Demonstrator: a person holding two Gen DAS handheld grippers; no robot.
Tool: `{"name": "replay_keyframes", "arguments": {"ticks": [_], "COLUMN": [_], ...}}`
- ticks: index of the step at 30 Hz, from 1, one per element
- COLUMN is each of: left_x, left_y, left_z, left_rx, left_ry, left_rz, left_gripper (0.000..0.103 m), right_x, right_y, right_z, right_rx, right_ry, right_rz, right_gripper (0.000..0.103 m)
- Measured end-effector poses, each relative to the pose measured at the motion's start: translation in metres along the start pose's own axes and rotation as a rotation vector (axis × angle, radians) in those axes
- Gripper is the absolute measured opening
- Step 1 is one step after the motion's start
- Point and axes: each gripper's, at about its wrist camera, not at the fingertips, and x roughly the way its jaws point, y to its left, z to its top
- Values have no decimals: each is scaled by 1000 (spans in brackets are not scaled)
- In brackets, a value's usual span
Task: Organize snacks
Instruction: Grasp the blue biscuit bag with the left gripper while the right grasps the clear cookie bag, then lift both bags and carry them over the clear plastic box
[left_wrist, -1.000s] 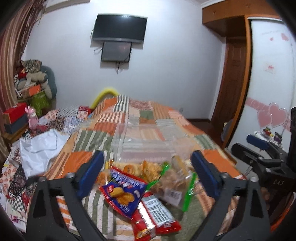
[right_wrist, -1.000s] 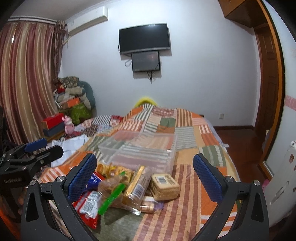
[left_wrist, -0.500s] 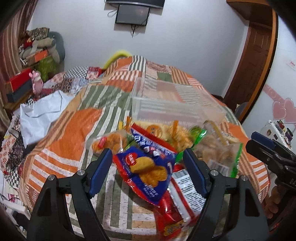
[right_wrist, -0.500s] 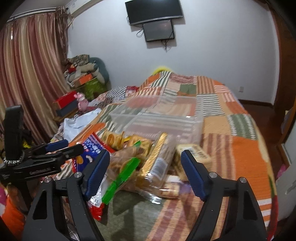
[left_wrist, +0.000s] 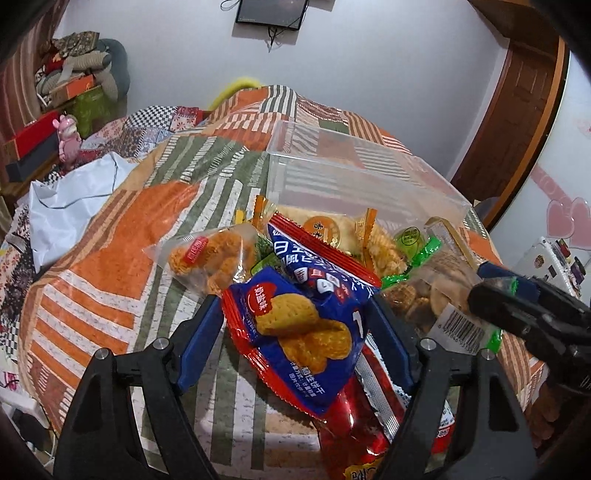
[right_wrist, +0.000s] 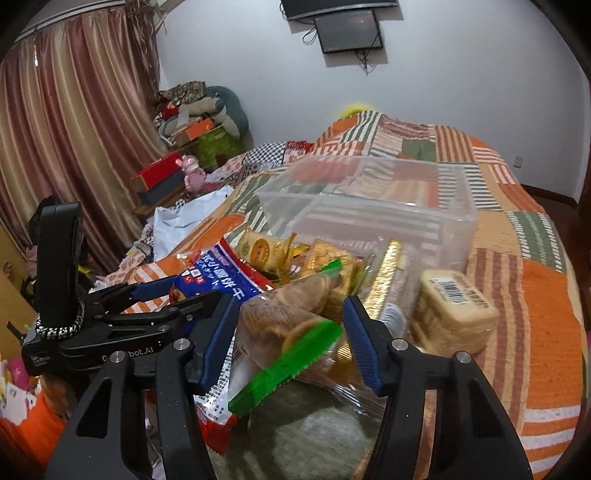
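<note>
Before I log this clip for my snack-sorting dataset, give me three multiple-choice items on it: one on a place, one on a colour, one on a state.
1. Where does the clear plastic bin stand?
A. behind the snack pile on the quilt
B. on the floor
C. on top of the snacks

2. What colour is the cracker packet between the left gripper's fingers?
A. yellow
B. blue with red edges
C. plain white

3. What is the bin's state?
A. packed full
B. lidded
C. open-topped, nothing visible inside

Answers: 1 A, since the bin sits past the snacks on the quilt; 2 B, as the wrapper shows; 3 C, since only the quilt pattern shows through its walls.
</note>
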Motion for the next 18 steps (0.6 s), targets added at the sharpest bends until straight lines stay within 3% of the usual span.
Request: {"name": "replay_keyframes", "arguments": {"ticks": [4, 10, 18], "left_x": [13, 16, 5], "left_y": [3, -1, -2], "left_z": [-2, -3, -4], "left_rx": [-19, -11, -1], "left_ry": [46, 28, -6], "left_rz": [-28, -23, -35], "left_gripper": [79, 78, 62], "right_x": [12, 19, 28], "right_y": [0, 6, 10], "right_z": [-4, -5, -9], "right_rx": [0, -41, -86], "right_ry": [40, 55, 71], "right_rz": [12, -5, -34], "right_gripper": [54, 55, 53]}}
